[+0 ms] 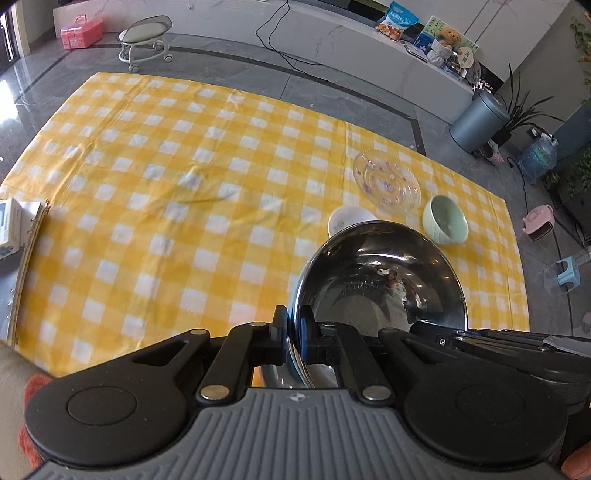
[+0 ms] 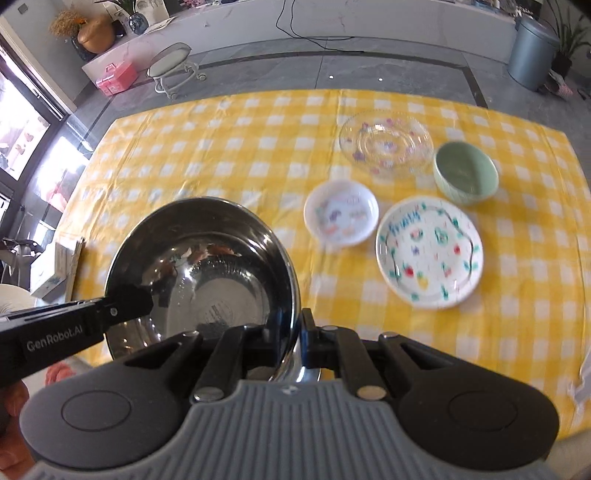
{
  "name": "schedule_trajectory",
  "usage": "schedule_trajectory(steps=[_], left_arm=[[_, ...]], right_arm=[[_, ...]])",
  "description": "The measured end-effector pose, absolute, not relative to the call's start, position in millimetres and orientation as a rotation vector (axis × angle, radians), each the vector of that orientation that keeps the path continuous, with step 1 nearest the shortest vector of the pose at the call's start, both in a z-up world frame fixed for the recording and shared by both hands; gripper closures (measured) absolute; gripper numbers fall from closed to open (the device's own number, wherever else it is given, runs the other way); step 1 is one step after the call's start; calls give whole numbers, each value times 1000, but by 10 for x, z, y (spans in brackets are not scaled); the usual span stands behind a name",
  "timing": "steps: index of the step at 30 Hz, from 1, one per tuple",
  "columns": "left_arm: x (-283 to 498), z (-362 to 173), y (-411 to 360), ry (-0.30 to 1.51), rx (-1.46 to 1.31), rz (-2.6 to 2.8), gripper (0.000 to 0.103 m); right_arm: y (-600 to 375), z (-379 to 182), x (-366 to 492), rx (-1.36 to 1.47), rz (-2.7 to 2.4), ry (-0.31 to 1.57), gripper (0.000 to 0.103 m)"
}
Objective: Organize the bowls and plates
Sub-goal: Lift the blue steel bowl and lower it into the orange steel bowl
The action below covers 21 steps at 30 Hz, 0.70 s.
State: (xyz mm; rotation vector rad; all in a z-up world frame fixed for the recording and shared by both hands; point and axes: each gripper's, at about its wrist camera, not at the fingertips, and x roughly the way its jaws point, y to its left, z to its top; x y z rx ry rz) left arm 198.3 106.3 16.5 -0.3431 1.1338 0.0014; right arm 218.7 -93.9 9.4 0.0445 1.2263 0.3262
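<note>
A shiny steel bowl [image 1: 380, 277] [image 2: 199, 269] hangs above the yellow checked tablecloth, held between both grippers. My left gripper [image 1: 291, 332] is shut on its left rim and also shows as a black arm [image 2: 129, 306] in the right wrist view. My right gripper [image 2: 295, 332] is shut on the opposite rim. On the cloth beyond lie a clear flowered glass plate [image 1: 386, 181] [image 2: 386, 146], a green bowl [image 1: 445, 219] [image 2: 465, 171], a small white dish [image 1: 347, 218] [image 2: 341, 212] and a painted white plate [image 2: 428, 253]. The steel bowl hides the painted plate in the left wrist view.
The yellow checked tablecloth [image 1: 166, 184] covers the table. A white box and a woven mat [image 1: 14, 225] sit at its left edge. On the floor behind stand a wheeled stool [image 1: 146, 37], a pink case [image 1: 81, 31] and a grey bin [image 1: 476, 118].
</note>
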Motion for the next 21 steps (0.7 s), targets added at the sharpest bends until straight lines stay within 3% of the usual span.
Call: schedule_trajectory(steps=[21], left_arm=[[1524, -136, 974, 1215, -331, 5, 97]], right_arm=[[-1052, -211, 1646, 92, 294, 1297, 95]])
